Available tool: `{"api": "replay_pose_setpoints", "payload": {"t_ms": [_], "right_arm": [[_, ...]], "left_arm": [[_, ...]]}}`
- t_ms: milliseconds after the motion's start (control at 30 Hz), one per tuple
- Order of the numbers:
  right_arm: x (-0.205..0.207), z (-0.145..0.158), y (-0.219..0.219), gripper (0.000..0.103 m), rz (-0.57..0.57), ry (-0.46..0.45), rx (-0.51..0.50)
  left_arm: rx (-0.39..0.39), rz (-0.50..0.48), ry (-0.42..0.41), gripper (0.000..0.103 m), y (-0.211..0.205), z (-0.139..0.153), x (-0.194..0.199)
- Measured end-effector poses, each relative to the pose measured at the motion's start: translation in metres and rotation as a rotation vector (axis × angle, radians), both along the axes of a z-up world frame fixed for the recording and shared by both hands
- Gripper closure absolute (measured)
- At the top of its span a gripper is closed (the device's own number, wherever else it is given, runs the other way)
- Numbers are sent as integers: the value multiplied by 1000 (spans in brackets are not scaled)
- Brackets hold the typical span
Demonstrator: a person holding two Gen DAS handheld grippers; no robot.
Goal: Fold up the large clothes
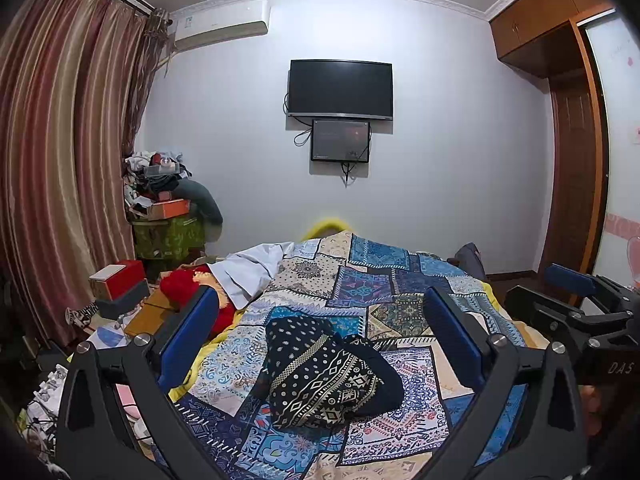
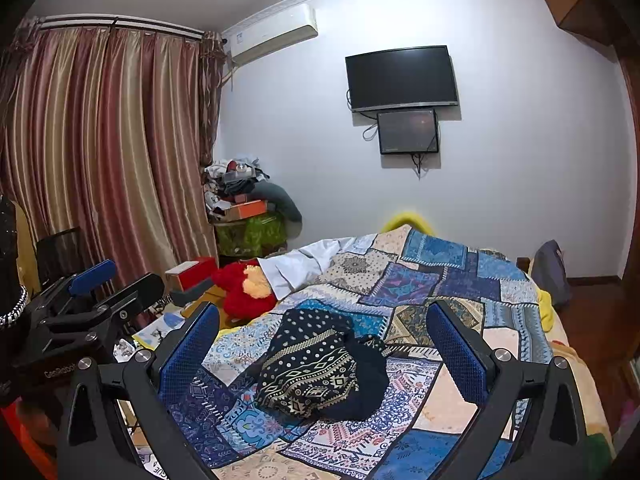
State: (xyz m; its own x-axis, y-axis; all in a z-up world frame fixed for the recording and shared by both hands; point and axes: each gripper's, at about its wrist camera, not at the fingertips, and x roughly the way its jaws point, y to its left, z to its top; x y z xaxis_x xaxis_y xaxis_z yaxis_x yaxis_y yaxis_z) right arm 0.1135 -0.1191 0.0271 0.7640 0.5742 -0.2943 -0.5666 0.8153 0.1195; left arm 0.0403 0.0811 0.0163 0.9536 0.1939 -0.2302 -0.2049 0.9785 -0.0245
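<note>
Navy patterned garment (image 1: 328, 372) lies bunched, not flat, on the near quilt (image 1: 400, 280), both grippers (image 1: 320, 344) (image 2: 320, 344) wide open, empty, above it; any fold needs spreading.

A lived-in home bedroom.
A quilt-covered bed (image 1: 400, 280), striped curtains (image 1: 60, 160), wall-mounted television (image 1: 340, 88), air conditioner (image 1: 224, 24) and wooden wardrobe (image 1: 560, 80).

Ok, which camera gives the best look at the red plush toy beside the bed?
The right wrist view: the red plush toy shows almost whole beside the patchwork bedspread. In the left wrist view, that gripper's own finger covers much of the toy.
</note>
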Motion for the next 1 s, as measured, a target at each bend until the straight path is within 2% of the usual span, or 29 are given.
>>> {"api": "replay_pose_setpoints", "payload": {"t_ms": [1000], "right_arm": [[1, 5, -12, 0, -57, -37, 25]], "left_arm": [[-20, -58, -1, 0, -11, -2, 3]]}}
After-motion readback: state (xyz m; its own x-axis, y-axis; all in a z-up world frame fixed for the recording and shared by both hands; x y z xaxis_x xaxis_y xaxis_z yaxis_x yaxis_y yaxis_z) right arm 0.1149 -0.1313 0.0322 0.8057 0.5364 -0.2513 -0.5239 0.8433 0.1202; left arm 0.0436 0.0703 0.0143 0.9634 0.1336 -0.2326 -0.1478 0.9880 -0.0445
